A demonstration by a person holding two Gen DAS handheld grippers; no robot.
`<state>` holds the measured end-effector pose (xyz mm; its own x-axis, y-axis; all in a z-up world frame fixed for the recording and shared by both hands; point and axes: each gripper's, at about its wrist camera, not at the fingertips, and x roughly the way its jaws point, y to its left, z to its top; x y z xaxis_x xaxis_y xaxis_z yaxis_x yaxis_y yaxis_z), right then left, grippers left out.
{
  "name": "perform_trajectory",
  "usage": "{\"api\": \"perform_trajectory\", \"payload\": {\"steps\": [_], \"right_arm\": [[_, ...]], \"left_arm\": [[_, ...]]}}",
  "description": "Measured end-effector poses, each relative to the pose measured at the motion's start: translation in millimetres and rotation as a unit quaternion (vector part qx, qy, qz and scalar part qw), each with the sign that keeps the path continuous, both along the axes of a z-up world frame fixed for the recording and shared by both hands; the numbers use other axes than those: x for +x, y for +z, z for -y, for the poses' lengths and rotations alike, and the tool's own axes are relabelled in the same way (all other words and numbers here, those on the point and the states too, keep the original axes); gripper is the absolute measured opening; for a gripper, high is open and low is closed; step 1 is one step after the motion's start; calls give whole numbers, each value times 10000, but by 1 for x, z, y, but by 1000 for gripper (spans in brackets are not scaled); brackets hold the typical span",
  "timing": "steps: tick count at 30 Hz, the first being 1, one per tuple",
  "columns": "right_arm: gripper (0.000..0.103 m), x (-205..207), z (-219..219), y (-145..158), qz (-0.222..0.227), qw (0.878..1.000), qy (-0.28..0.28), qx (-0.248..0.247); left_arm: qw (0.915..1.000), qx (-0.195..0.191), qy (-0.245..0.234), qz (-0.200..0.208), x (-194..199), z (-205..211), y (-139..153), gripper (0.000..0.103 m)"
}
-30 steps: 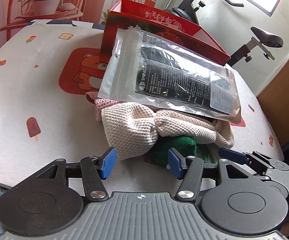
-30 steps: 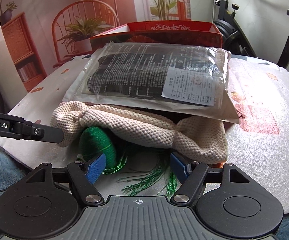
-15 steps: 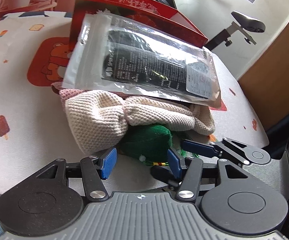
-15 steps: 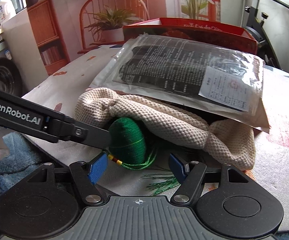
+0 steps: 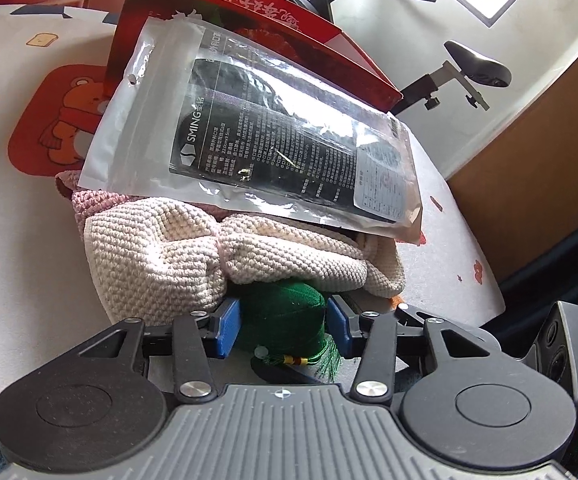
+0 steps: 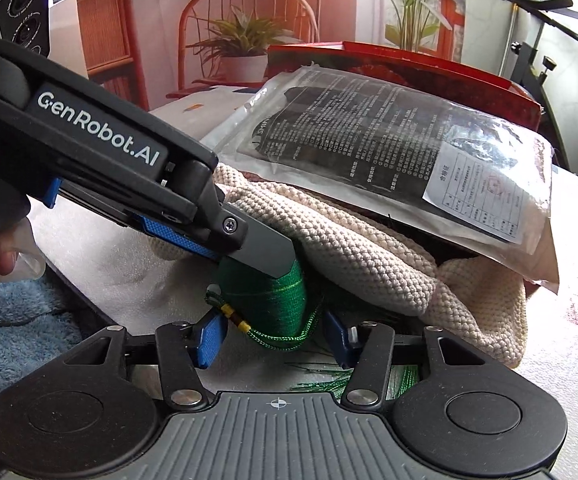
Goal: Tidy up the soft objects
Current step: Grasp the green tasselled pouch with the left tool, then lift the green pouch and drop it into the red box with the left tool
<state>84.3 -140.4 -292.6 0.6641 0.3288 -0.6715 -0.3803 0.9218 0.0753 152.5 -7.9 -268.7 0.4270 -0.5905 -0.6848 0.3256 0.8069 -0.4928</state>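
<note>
The green tasselled pouch (image 5: pixel 285 320) sat at the pile's six o'clock edge, tucked under the cream knit (image 5: pixel 217 256); I had both tools on it so it could slide out without toppling the bagged packet (image 5: pixel 273 140) above; my left gripper (image 5: pixel 283 326) was closing, pads flanking its body, contact unclear; my right gripper (image 6: pixel 273 336) was closing around its cord (image 6: pixel 277 338), not yet pinching; the red box (image 6: pixel 409 68) waited at twelve o'clock.

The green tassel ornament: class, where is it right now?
In both wrist views the green tassel ornament lies at the table's near edge, under the cream knitted cloth, between the left gripper's closing fingers.
</note>
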Motion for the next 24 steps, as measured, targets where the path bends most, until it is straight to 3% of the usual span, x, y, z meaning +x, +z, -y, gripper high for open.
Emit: {"api": "perform_trajectory", "payload": {"steps": [3,8,24], "right_arm": [[40,2,1,-1,-10,9999,24,129],[38,-3,2,5,108,9997,92,199],[38,-31,8,56,915,9946,114,467]], "left_arm": [[9997,-215,107,-100,1,-9,-4,45],[9997,-220,111,31,-5,-11,4,42],[9960,-449,129,756,-31,-20,62,42]]}}
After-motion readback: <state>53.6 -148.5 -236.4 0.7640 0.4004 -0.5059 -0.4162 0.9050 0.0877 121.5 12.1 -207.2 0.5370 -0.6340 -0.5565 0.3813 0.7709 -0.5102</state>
